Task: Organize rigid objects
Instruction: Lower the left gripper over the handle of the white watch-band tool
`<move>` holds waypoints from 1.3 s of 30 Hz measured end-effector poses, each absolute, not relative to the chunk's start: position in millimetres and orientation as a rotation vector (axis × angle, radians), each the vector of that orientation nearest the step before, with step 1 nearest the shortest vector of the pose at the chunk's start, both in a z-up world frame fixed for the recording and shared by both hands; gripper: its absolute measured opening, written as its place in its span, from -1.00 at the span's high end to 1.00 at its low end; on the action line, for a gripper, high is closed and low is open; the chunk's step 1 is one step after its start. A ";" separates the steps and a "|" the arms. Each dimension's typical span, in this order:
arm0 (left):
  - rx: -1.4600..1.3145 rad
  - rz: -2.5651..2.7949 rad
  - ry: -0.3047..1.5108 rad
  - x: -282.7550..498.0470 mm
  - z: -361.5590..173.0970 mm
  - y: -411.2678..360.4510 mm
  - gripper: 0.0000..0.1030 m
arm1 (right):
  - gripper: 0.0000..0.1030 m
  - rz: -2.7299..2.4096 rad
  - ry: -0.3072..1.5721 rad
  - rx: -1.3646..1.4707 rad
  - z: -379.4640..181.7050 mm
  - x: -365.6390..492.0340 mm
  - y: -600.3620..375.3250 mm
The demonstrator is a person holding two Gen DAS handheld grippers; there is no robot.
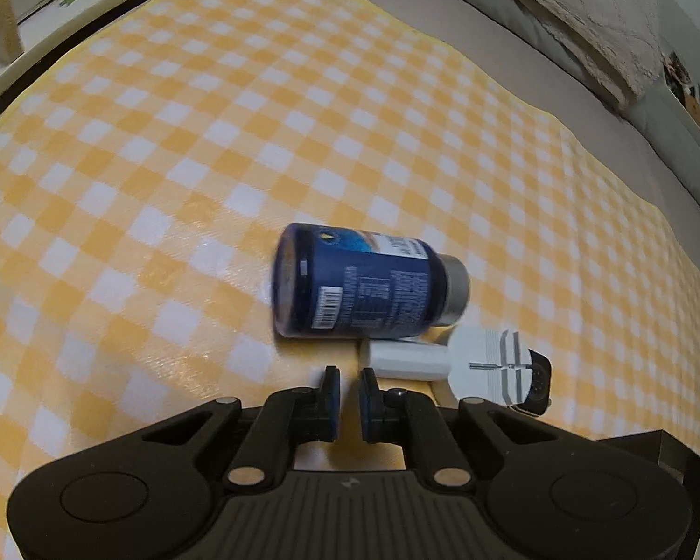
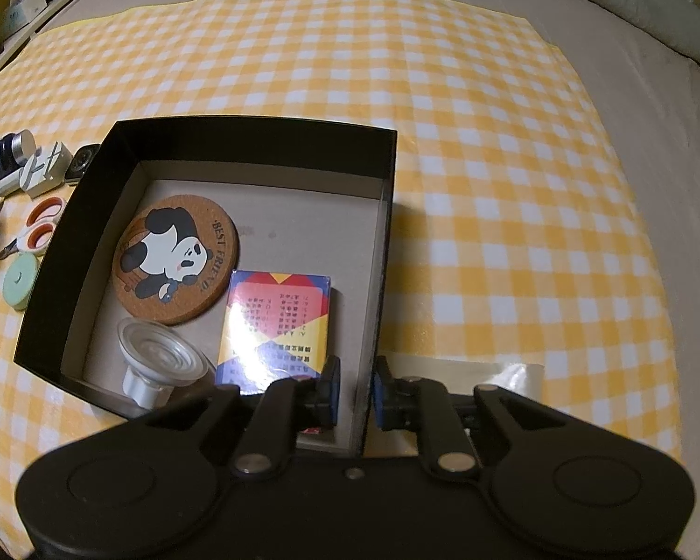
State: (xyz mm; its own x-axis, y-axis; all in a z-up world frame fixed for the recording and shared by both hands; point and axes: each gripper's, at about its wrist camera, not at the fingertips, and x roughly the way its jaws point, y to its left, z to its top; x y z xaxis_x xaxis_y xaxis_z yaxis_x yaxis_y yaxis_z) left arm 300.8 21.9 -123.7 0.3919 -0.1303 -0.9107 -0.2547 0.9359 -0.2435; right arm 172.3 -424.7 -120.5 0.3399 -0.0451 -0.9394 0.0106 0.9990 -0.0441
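Note:
A dark blue bottle [image 1: 364, 287] with a grey cap lies on its side on the yellow checked cloth, just ahead of my left gripper [image 1: 349, 385], which is nearly closed and empty. A white tool [image 1: 448, 361] lies beside the bottle, with a small black object [image 1: 539, 382] behind it. My right gripper [image 2: 355, 385] straddles the right wall of a black box [image 2: 252, 133], slightly open. The box holds a panda coaster [image 2: 177, 259], a colourful card box [image 2: 275, 326] and a clear suction cup [image 2: 163, 359].
Left of the box in the right wrist view lie the bottle [image 2: 0, 158], the white tool [image 2: 35, 170], orange-handled scissors [image 2: 39, 228] and a green disc [image 2: 21, 280]. A strip of tape [image 2: 513, 371] sits on the cloth near the front edge.

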 end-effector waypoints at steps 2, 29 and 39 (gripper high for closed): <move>-0.352 0.058 1.176 303.0 -121.7 13.0 0.69 | 0.69 -0.034 1.225 -0.034 -121.8 173.0 -424.4; -0.223 -0.065 1.036 330.9 -115.4 -40.8 -0.76 | 0.69 -0.009 1.229 -0.039 -123.2 174.1 -429.2; -0.277 -0.182 1.255 320.4 -126.6 -45.3 -0.74 | 0.69 -0.006 1.228 -0.047 -123.4 173.1 -427.5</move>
